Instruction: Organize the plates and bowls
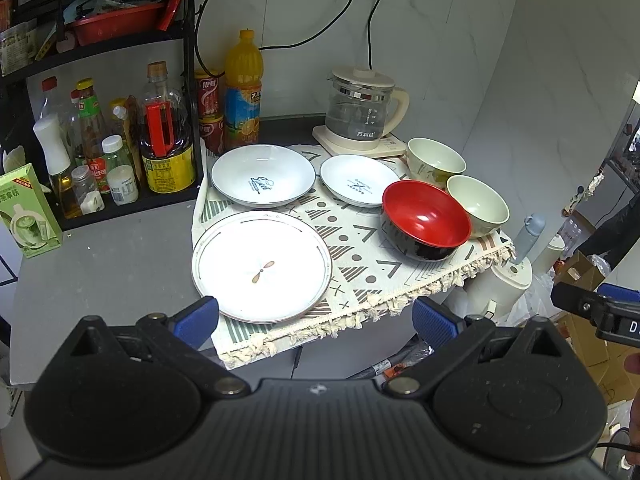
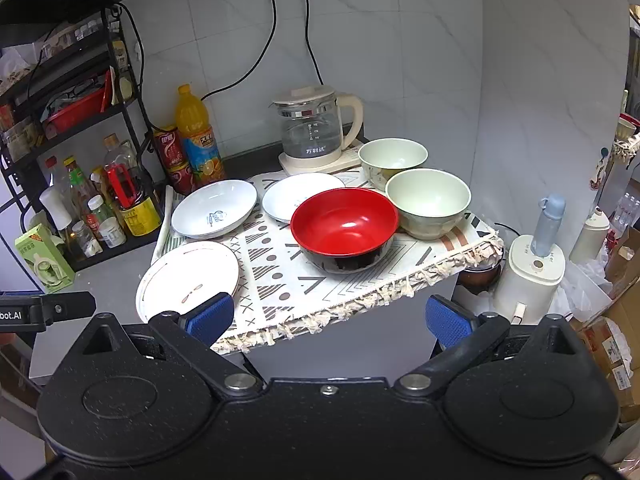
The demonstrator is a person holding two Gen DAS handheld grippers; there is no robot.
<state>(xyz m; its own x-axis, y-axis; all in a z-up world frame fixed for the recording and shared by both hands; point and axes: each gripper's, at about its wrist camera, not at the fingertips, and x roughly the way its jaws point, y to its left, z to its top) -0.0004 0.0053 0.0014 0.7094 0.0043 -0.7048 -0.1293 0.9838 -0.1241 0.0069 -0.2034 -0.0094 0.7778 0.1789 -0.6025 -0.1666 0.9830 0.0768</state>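
Both tongs hovering short of the tabletop (image 1: 100, 248), nothing gripped. Left tongs (image 1: 316, 320) spread wide apart; right tongs (image 2: 330, 318) spread wide apart too.

Dishes all sitting separate on the patterned cloth (image 1: 360, 248): big flat plate (image 1: 262, 266) nearest front-left, two shallow plates behind it (image 1: 263, 175) (image 1: 356, 180), red bowl (image 2: 344, 228) front-right, two pale bowls (image 2: 428, 202) (image 2: 394, 158) behind, rear one near the kettle (image 2: 316, 128).

Probably starting w/ stacking: plates on big plate, bowls nested. Gripping rims, not centres; lifting level; lowering slow since glazed ware likely slipping. Keeping clear of kettle & bottles (image 1: 242, 88).

Left view showing full faces of plates, incl. printing, plus part of the other tool at right edge. Right view showing bowl walls & depth better; small plate partly hidden behind red bowl there.
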